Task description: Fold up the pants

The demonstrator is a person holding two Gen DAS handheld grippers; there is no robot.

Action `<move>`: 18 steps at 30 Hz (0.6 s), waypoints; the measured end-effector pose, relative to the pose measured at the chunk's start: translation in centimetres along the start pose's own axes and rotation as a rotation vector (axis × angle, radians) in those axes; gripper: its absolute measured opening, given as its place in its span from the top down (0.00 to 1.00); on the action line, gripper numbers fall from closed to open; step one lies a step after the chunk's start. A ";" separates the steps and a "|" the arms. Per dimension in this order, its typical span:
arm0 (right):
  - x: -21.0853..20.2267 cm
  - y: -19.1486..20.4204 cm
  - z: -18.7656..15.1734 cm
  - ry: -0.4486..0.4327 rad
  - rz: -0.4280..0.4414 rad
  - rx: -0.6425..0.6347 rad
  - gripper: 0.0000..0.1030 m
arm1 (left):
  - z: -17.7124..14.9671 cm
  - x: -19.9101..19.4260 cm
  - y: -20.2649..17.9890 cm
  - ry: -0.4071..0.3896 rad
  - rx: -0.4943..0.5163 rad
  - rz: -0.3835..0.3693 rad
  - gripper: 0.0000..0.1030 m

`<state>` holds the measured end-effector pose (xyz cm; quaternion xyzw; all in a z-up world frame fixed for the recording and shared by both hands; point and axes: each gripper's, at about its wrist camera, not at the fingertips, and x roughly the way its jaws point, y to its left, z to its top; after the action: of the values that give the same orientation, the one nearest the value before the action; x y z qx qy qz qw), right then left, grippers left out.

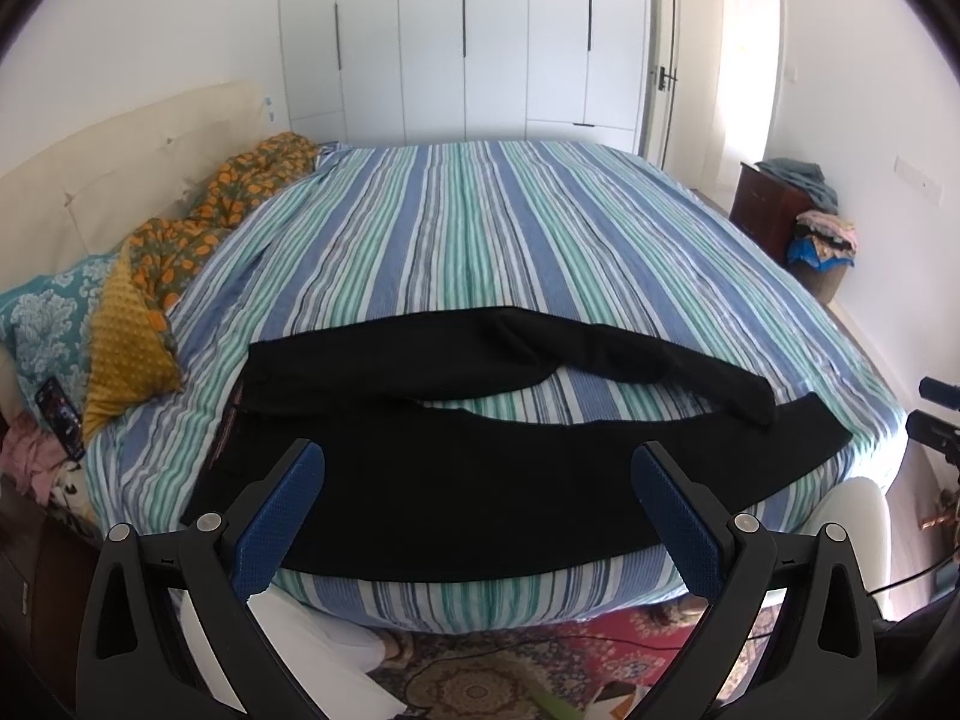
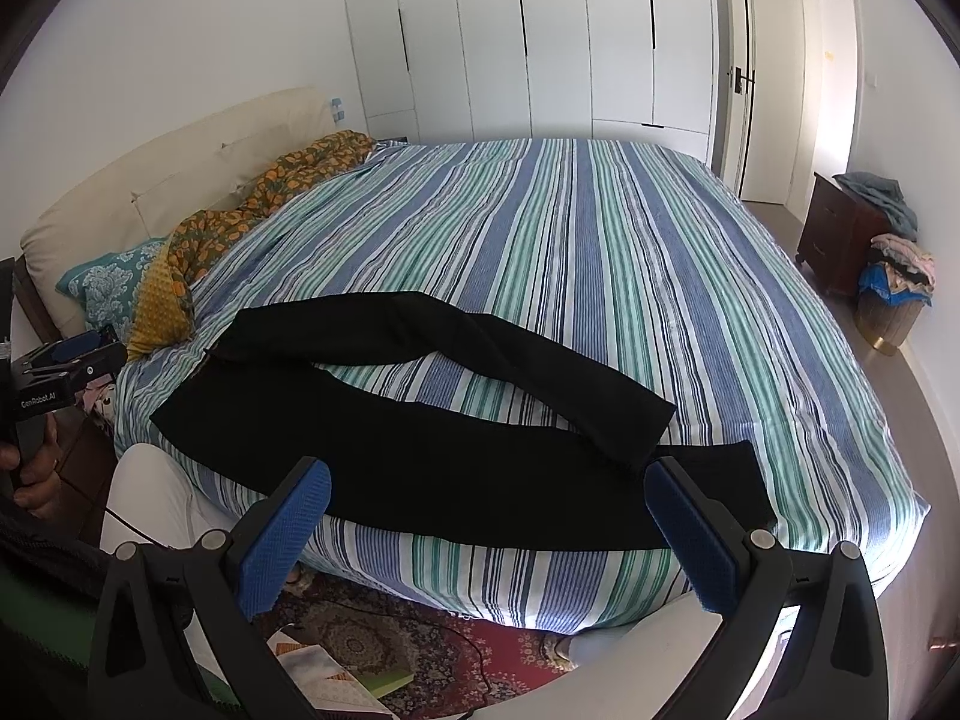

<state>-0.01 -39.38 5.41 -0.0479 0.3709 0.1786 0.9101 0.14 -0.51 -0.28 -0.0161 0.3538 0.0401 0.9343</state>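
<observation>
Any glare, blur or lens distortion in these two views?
Left wrist: sharp; fisheye bows the bed; doorway blown out; pants a detail-less black. Right wrist: same bowing; doorway overexposed; glare on the bed's near right corner.

The plain black fabric pants [image 1: 456, 480] [image 2: 420, 456] lie on a bedspread [image 1: 480, 228] [image 2: 600, 252] striped in blue, teal-green, white and thin dark lines. Along the bed's headboard edge sit a mustard-yellow dotted cushion [image 1: 129, 348], a teal pillow with a pale floral print [image 1: 42, 312] and a green quilt patterned in orange [image 1: 240, 192]. Each hand-held gripper — left [image 1: 477, 516], right [image 2: 489, 528] — is black with textured blue pads. The rug [image 2: 420, 642] is red, ornately patterned.
</observation>
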 end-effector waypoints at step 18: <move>0.0 0.1 -0.2 0.001 -0.002 0.005 0.00 | 0.0 -0.2 -0.2 0.002 0.001 0.000 0.01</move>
<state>-0.14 -39.36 5.26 -0.0462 0.3716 0.1768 0.9102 0.02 -0.71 -0.09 -0.0159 0.3547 0.0398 0.9340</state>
